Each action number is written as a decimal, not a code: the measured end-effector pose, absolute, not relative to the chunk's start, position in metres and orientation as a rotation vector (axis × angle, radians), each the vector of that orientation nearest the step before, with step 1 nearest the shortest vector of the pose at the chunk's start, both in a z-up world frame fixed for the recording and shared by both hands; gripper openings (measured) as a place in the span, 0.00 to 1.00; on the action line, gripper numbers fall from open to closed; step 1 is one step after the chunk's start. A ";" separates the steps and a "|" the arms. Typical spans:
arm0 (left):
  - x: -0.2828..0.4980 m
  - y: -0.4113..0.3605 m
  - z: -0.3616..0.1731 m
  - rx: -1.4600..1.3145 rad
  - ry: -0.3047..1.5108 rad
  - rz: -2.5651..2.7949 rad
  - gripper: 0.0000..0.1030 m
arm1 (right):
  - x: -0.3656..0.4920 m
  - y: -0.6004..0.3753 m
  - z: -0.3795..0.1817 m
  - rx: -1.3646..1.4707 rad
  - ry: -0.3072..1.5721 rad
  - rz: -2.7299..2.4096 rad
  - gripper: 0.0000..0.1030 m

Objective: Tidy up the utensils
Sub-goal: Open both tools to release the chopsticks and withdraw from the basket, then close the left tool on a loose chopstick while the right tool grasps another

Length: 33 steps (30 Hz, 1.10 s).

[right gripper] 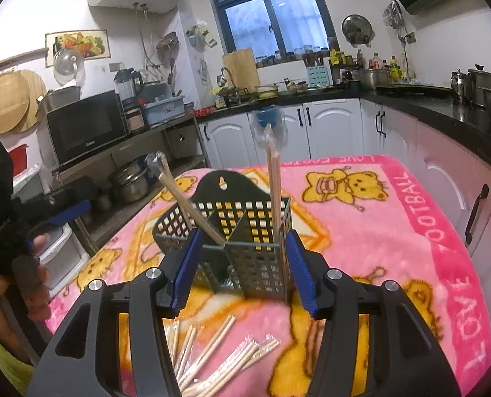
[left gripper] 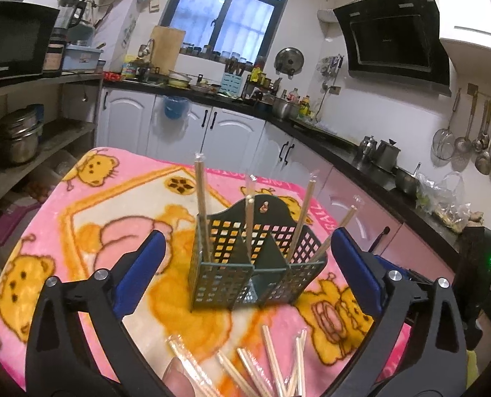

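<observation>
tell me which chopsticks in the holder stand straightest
The pair in the holder's left compartment, seen from the left wrist, stands nearly upright; the others lean right.

Fuzzy cloth blanket (left gripper: 119, 205); matt perforated plastic holder (left gripper: 245, 264); plastic-wrapped wooden chopsticks (right gripper: 212, 357).

dark-framed window (left gripper: 227, 16) above black countertop (left gripper: 315, 132), white cabinets (left gripper: 126, 122) below
</observation>
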State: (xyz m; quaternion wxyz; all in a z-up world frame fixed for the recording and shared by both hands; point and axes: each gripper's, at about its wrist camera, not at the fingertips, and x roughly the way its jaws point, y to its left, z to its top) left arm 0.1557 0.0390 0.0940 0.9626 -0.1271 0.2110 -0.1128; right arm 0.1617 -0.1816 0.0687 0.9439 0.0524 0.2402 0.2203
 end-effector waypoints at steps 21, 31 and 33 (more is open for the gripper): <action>0.140 0.058 0.035 -0.291 0.582 -0.155 0.90 | 0.148 -0.171 0.028 0.044 0.621 0.498 0.49; 0.136 0.054 0.014 -0.275 0.643 -0.160 0.89 | 0.149 -0.168 0.005 0.026 0.701 0.513 0.49; 0.136 0.051 0.010 -0.274 0.657 -0.166 0.84 | 0.149 -0.167 0.000 0.024 0.718 0.520 0.49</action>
